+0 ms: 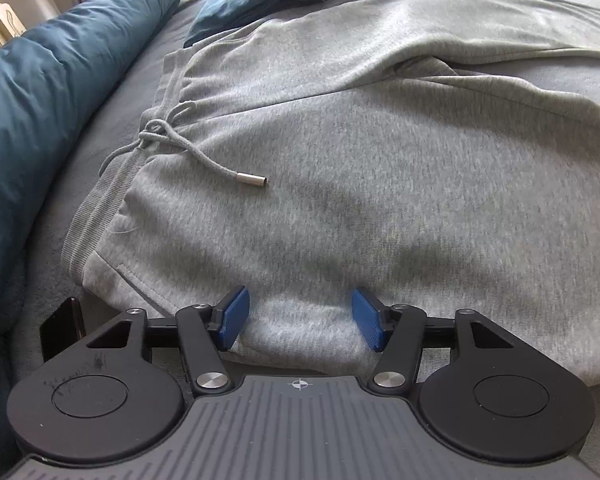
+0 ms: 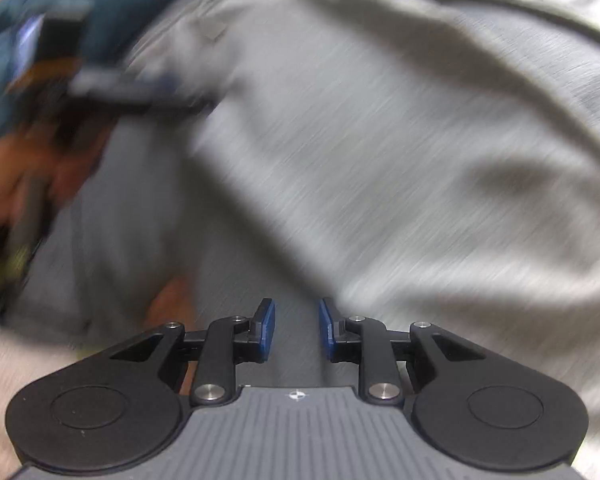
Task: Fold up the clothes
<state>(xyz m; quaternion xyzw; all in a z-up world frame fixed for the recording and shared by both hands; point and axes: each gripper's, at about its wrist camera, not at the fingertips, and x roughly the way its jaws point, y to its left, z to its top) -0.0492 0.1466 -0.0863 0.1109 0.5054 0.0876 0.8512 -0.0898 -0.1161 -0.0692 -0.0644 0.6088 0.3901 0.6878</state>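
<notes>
Nearest us, the left gripper [image 1: 300, 318] sits low over the near edge of the grey sweatpants [image 1: 360, 168], jaws wide apart with cloth between them, not pinched. We judge folding barely begun: the sweatpants lie spread on the bed [image 1: 112, 120], drawstring [image 1: 204, 156] loose at the waistband. The right gripper [image 2: 297, 330], view blurred, is partly open and empty. Beyond lies a blue pillow [image 1: 40, 92].

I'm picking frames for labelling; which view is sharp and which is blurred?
Left wrist view: sharp, sweatpants weave and metal drawstring tip crisp, soft shadows. Right wrist view: heavy motion blur streaks the fabric; only the right gripper stays crisp.
</notes>
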